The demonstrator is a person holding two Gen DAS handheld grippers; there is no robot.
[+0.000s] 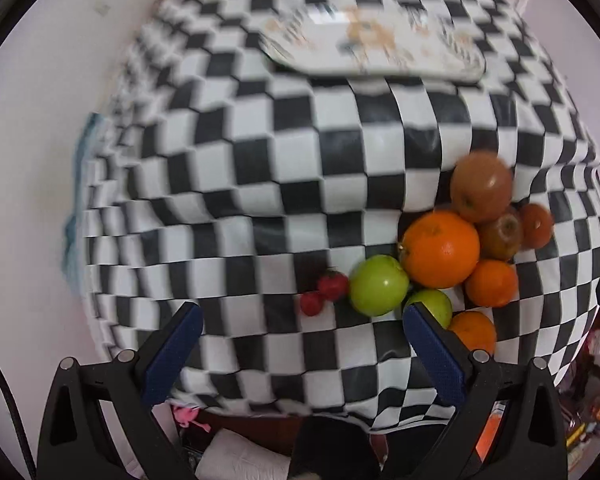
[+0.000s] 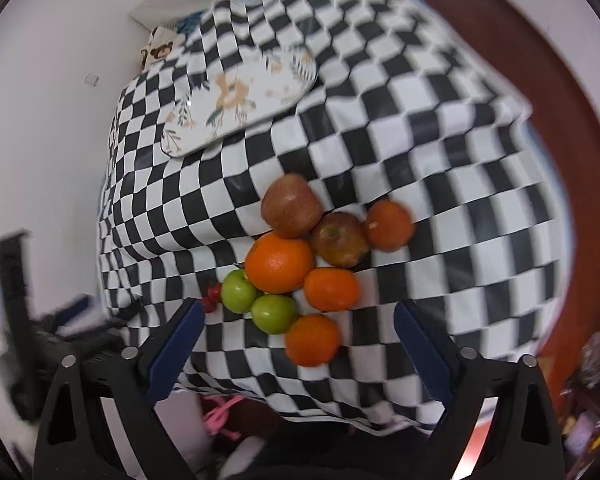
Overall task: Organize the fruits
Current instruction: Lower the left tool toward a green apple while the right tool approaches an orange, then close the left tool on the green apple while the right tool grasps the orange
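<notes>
A checkered desk (image 2: 440, 168) carries a floral tray (image 2: 240, 96) toward its far edge. Fruit (image 2: 296, 264) clusters by the near edge. Left tool (image 1: 300, 344) and right tool (image 2: 298, 344) both gape, empty.

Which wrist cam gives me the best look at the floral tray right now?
The right wrist view: the floral tray shows whole and fairly sharp, its flower print readable, empty on the checkered cloth. In the left wrist view the tray is motion-blurred and foreshortened near the top.
</notes>
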